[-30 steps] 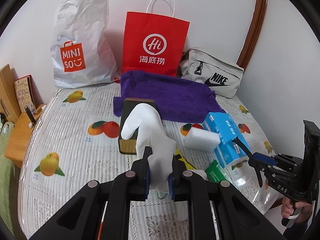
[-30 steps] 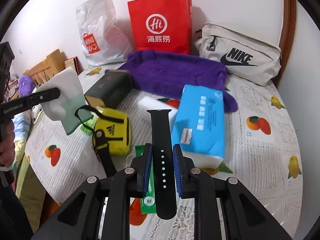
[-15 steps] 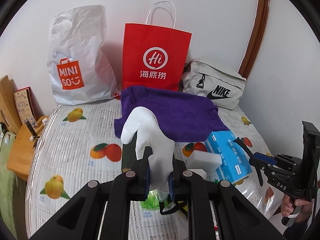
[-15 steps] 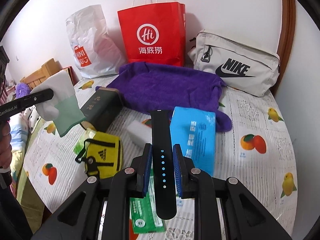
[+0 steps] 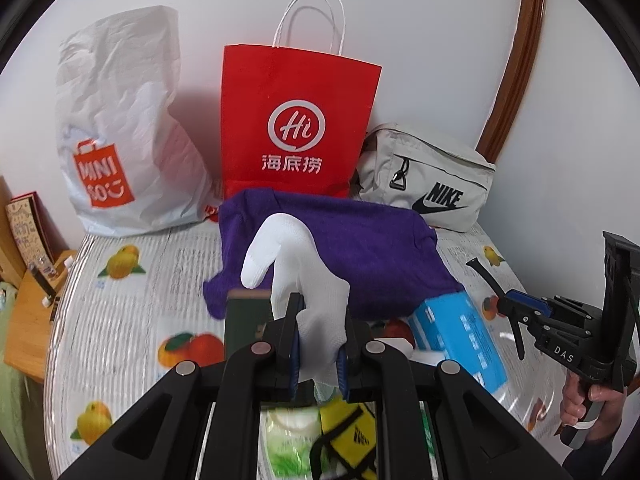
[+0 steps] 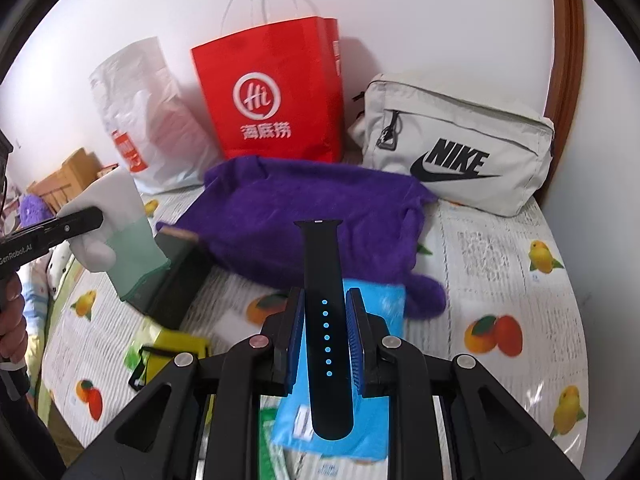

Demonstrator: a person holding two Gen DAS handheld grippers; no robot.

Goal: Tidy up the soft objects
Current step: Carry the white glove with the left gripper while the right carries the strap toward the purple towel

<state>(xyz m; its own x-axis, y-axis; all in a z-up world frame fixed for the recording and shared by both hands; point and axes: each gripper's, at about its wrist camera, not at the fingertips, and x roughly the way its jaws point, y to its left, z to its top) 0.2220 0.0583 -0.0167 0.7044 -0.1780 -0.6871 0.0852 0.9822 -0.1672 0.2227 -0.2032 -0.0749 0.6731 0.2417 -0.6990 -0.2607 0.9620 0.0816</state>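
While both loads have risen toward the bags: left gripper (image 5: pixel 318 342) clamped on white glove (image 5: pixel 294 264); right gripper (image 6: pixel 325 338) clamped on black watch strap (image 6: pixel 325 280), above purple towel (image 6: pixel 304 216); bagging apparently next.

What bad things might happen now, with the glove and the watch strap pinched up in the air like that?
1. The left gripper pinches only the white glove's cuff end; the floppy fingers could snag on the purple towel.
2. The black watch strap is smooth and sticks far past the right gripper, so it might slide out.
3. The red paper bag stands upright behind the towel; a bump could tip it.
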